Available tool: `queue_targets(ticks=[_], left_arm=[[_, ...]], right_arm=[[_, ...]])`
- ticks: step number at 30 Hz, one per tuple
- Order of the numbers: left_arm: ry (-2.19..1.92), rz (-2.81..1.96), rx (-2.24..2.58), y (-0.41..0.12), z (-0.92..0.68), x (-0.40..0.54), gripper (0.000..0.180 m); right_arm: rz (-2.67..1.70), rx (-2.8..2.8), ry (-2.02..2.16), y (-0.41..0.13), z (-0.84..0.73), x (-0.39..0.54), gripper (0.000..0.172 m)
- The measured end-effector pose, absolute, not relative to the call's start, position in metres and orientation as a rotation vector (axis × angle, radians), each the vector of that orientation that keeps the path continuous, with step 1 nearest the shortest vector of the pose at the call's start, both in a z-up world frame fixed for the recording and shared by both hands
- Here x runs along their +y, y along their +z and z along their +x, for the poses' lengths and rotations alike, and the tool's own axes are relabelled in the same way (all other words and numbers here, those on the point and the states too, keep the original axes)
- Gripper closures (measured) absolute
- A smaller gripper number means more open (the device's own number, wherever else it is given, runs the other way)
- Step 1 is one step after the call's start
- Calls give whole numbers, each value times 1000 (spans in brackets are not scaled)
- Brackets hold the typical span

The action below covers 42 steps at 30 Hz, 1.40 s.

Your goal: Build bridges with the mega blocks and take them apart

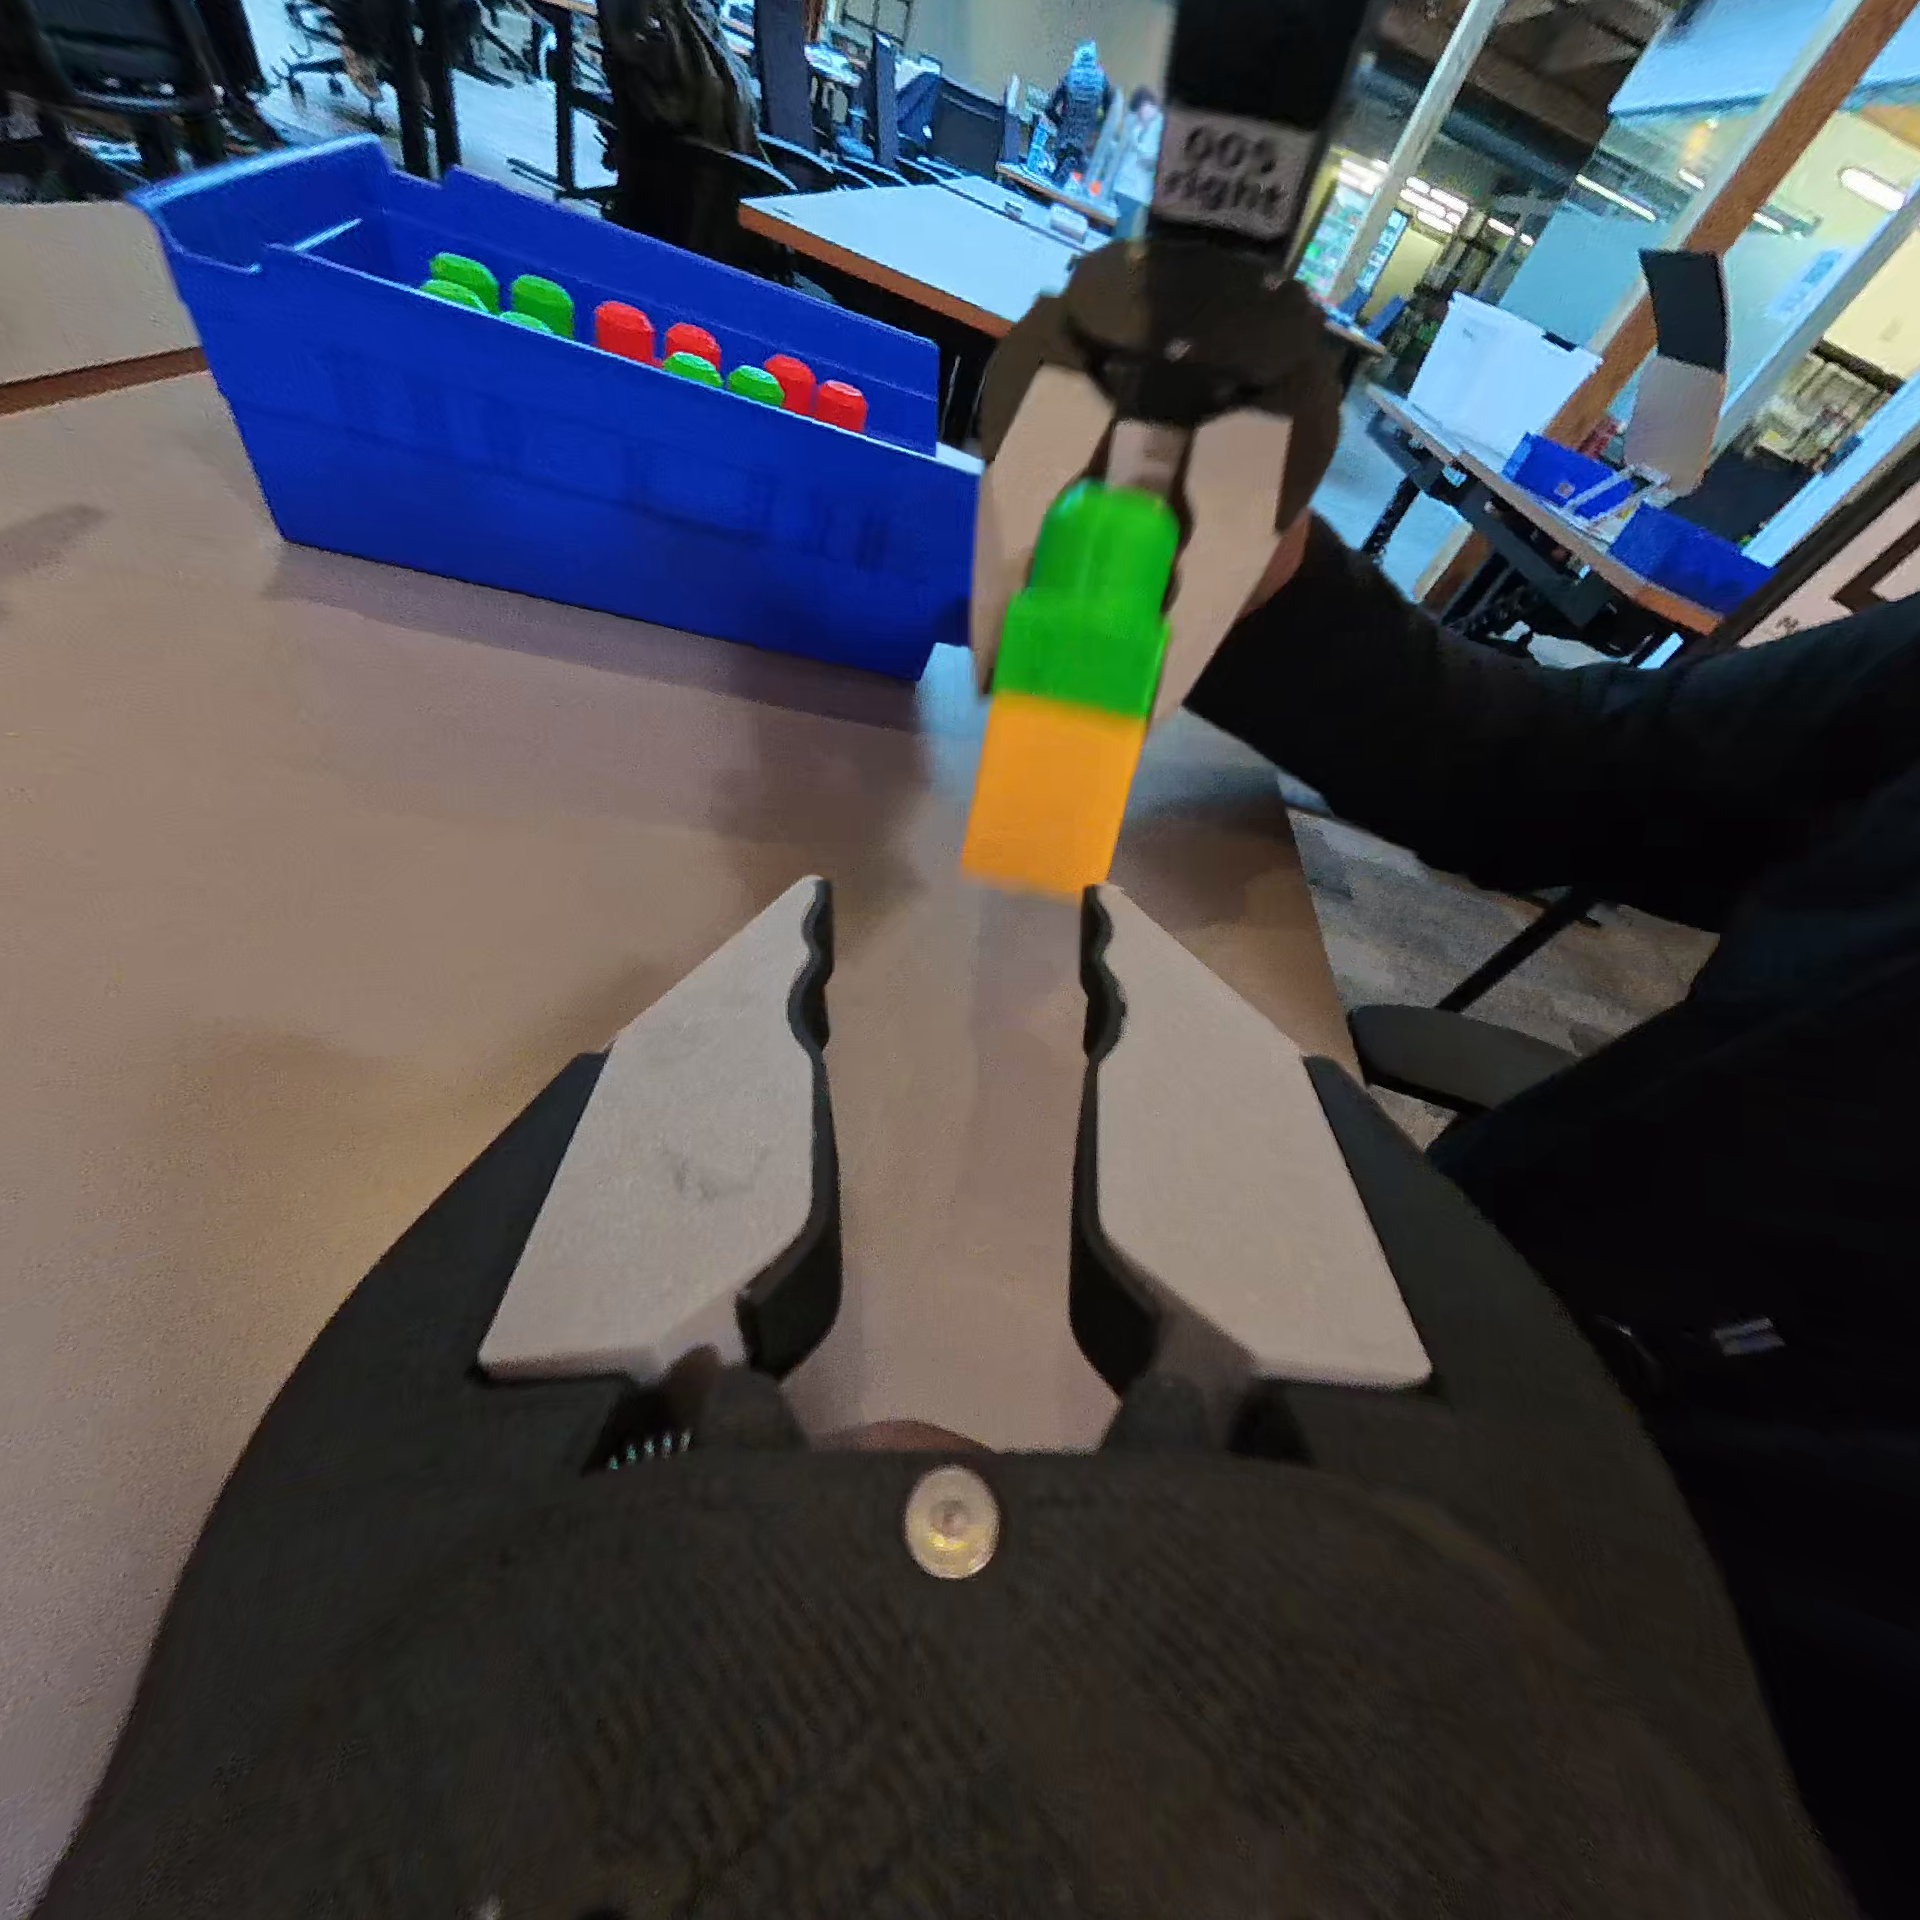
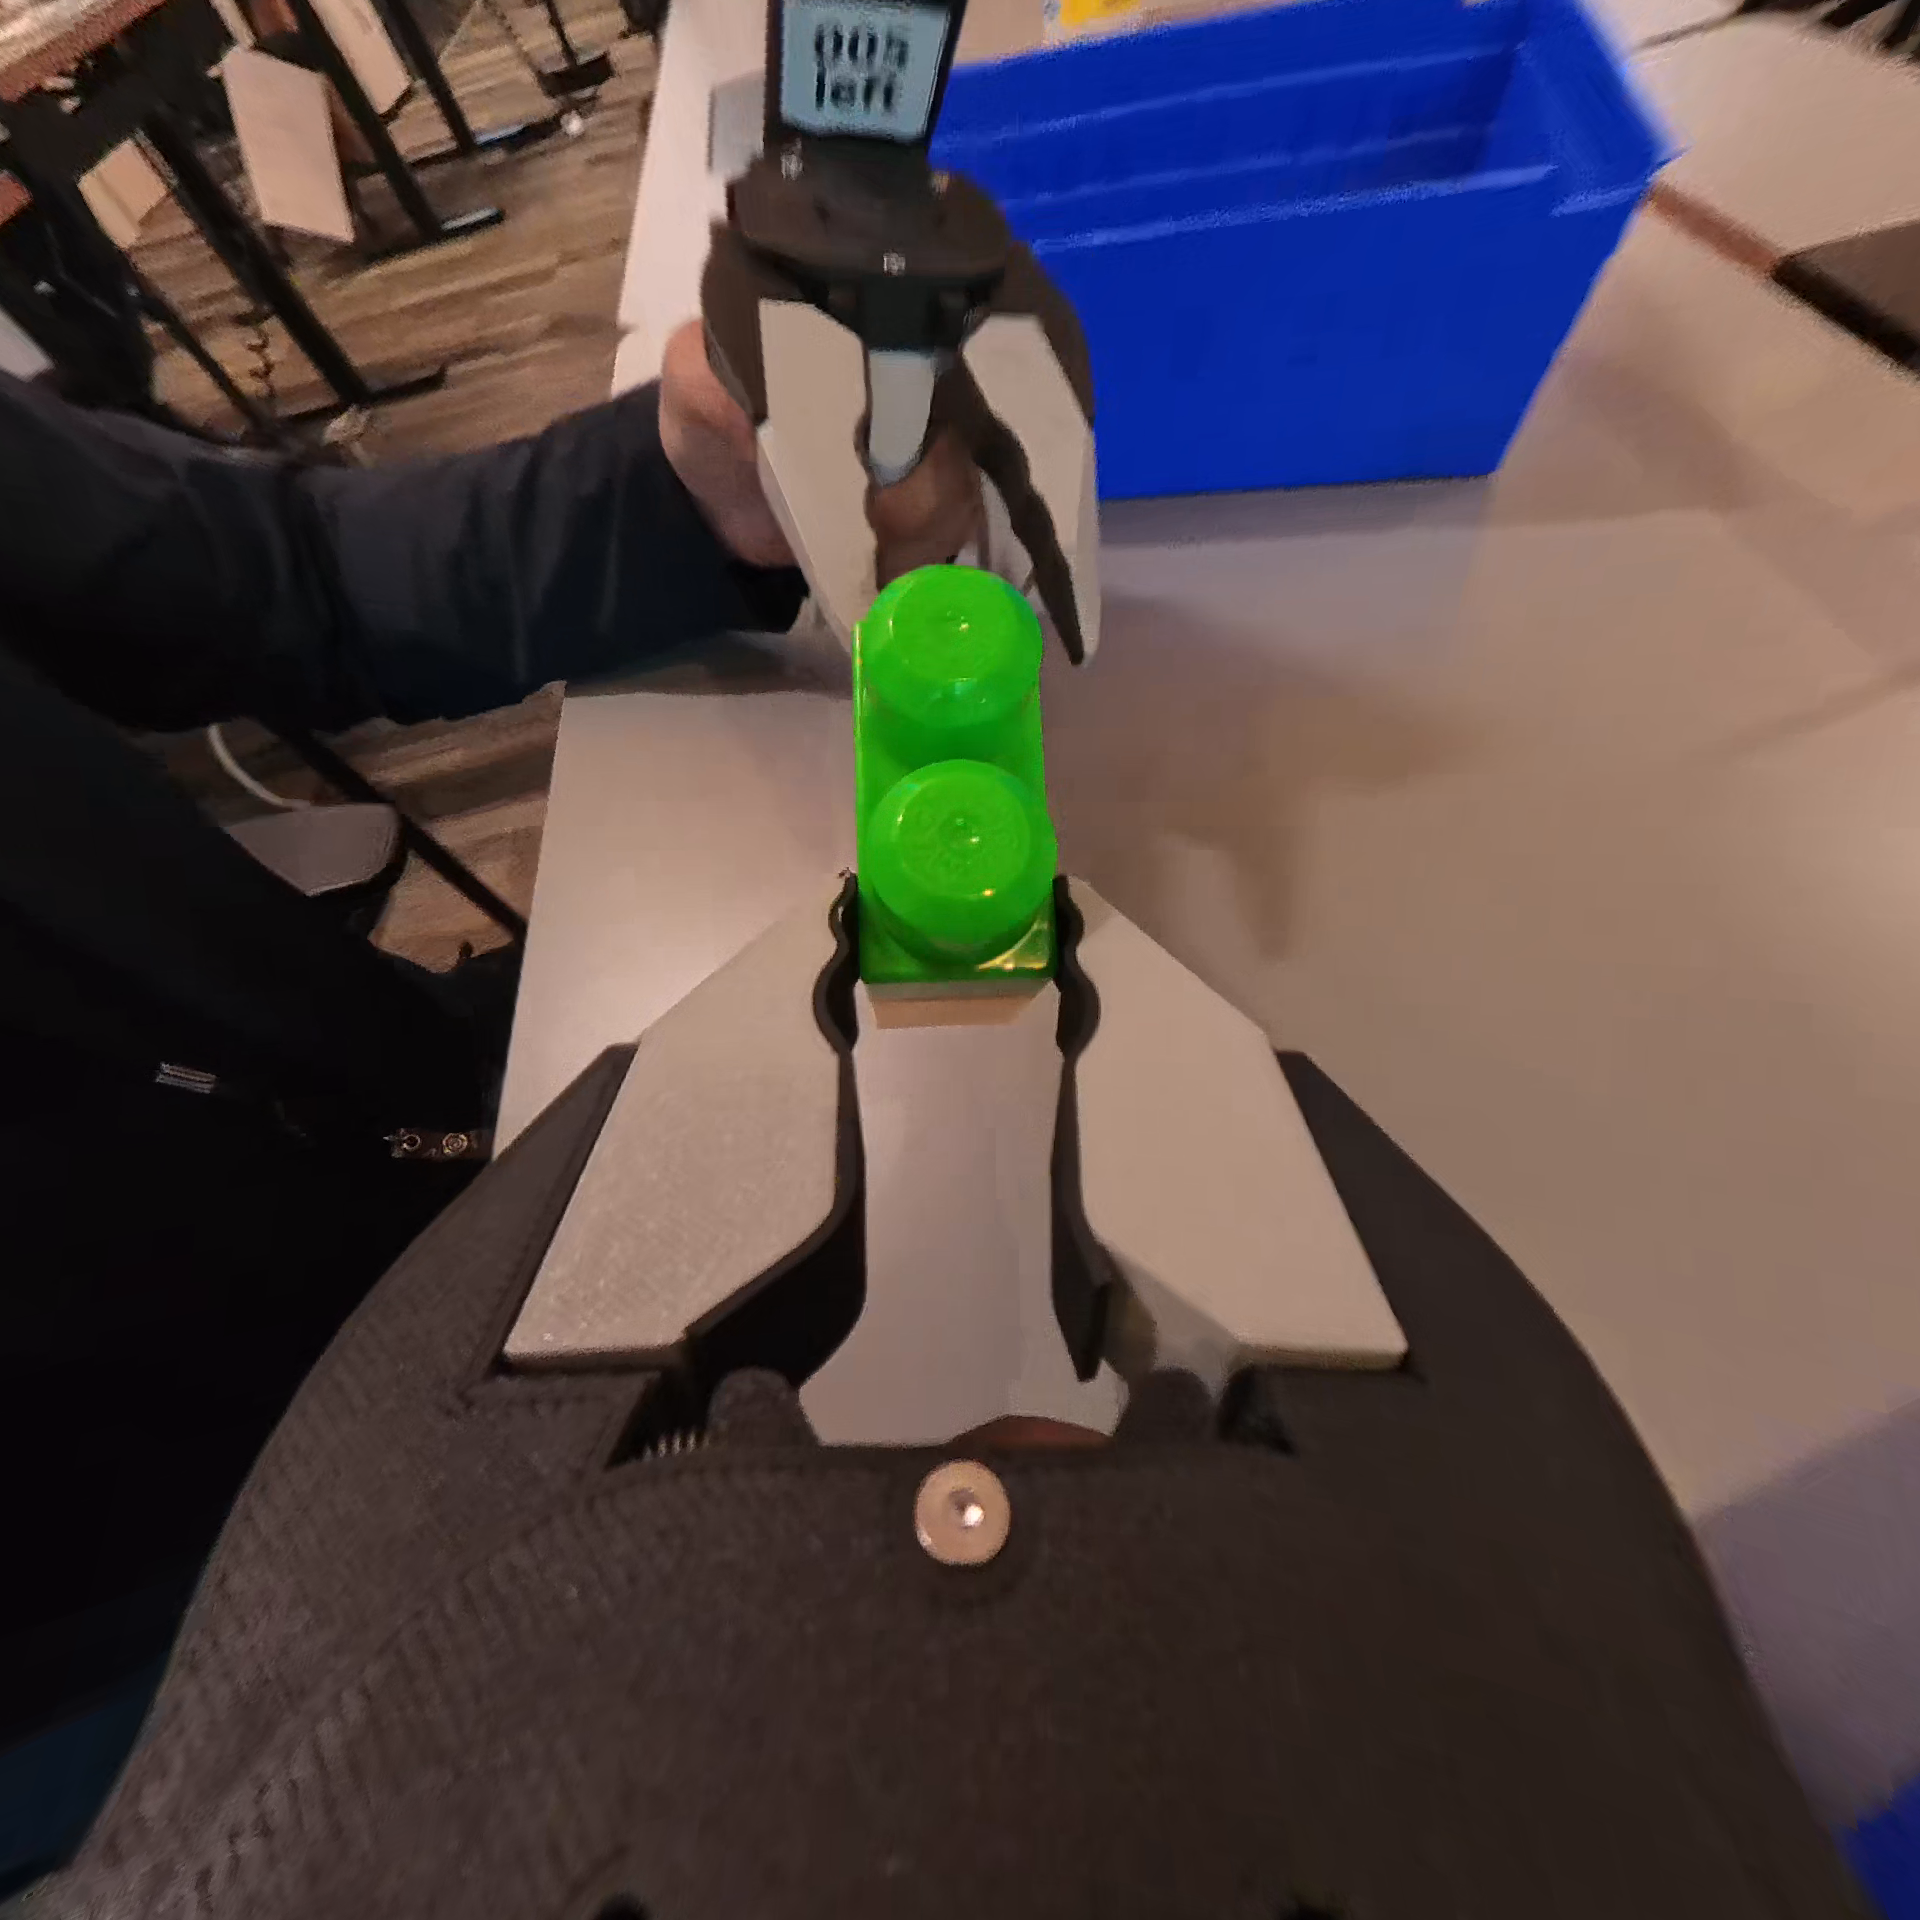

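My right gripper (image 2: 956,935) is shut on a green two-stud block (image 2: 951,769), its pads pressed on the block's sides. In the left wrist view that gripper (image 1: 1081,623) holds the green block (image 1: 1091,613) above the table, with an orange block (image 1: 1044,800) stuck under it. My left gripper (image 1: 956,909) is open and empty. Its fingertips (image 1: 816,914) sit just short of the orange block's lower end, which is not between them. In the right wrist view the left gripper (image 2: 961,639) stands open beyond the green block's far stud.
A blue bin (image 1: 582,488) with several green and red blocks stands on the tan table (image 1: 416,831) at the back left; it also shows in the right wrist view (image 2: 1299,260). A person's dark sleeve (image 1: 1558,748) and a chair (image 1: 1455,1049) are at the right, past the table edge. My hands' fingertips stand some 7 cm from each other.
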<state>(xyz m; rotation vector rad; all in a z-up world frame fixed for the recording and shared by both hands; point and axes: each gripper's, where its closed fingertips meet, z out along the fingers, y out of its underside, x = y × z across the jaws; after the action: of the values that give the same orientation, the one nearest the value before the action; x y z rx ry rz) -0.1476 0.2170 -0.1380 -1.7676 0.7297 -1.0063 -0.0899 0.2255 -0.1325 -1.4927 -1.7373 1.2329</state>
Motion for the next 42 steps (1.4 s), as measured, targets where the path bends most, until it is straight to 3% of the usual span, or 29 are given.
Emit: queue_targets(ticks=[7,11,22,31,38,42], left_arm=[[-1006,-1798,700,-143,-149,221,134],[-978,-1832,737,-152,-144,221,134],[-933,-1892,743,-168,-145,225,134],[-940,-1894,779,-169,-140,221,134],[-955,-1909,771,-171,-141,221,134],[-956,-1909,784,-171,-139,220,134]], right_arm=[[-1610,-1427,861,-69,35,335,139],[-1776,-1387,732,-92,88,388,139],[-1986,-1748,355,-191,122,424,139],[-2030,-1635,180,-198,151,452,138],[-1976,-1520,356,-166,153,443,132],[-1875,-1328,481,-112,141,436,131]])
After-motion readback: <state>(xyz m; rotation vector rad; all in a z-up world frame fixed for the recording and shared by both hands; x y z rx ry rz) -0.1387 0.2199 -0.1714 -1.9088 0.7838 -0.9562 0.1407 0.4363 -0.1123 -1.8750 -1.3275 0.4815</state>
